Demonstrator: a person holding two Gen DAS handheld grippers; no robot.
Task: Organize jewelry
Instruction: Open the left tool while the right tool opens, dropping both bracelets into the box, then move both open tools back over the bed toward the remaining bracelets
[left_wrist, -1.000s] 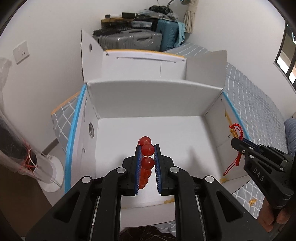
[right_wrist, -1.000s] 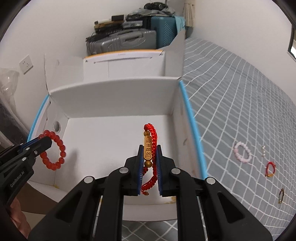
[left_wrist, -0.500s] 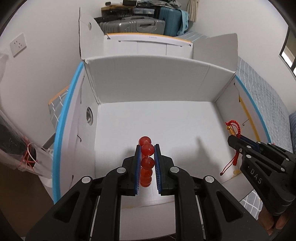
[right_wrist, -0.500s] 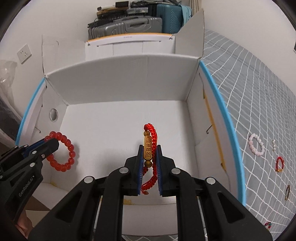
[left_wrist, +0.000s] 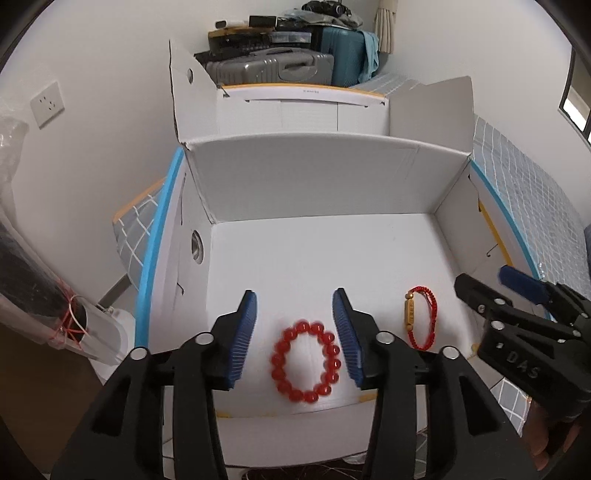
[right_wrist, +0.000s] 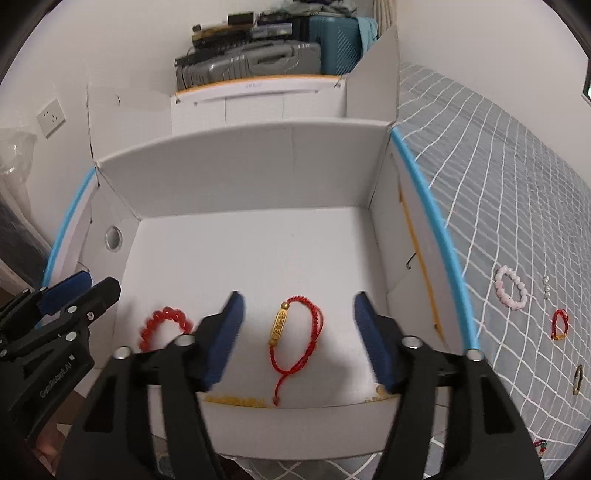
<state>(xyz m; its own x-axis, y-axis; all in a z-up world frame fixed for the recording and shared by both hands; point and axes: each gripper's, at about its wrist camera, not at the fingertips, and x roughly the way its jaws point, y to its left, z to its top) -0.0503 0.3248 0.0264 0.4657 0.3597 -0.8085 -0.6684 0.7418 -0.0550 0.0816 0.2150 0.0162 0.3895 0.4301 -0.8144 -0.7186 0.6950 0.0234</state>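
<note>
My left tool (left_wrist: 294, 334) & right tool (right_wrist: 299, 334) are opening over the white box (left_wrist: 325, 184); red bead bracelet (left_wrist: 305, 362) & red cord bracelet w/ gold charm (right_wrist: 295, 328) are lying loose inside.

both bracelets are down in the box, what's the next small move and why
Probably lift the right gripper out and swing it toward the pink bracelet on the bedspread. Its jaws are opening, clear of the red cord bracelet lying in the box, and jewelry remains outside.

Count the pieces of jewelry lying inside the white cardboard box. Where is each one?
2. The red bead bracelet lies near the box's front edge on the left; the red cord bracelet with gold charm lies to its right. More pieces remain outside on the bedspread.
</note>
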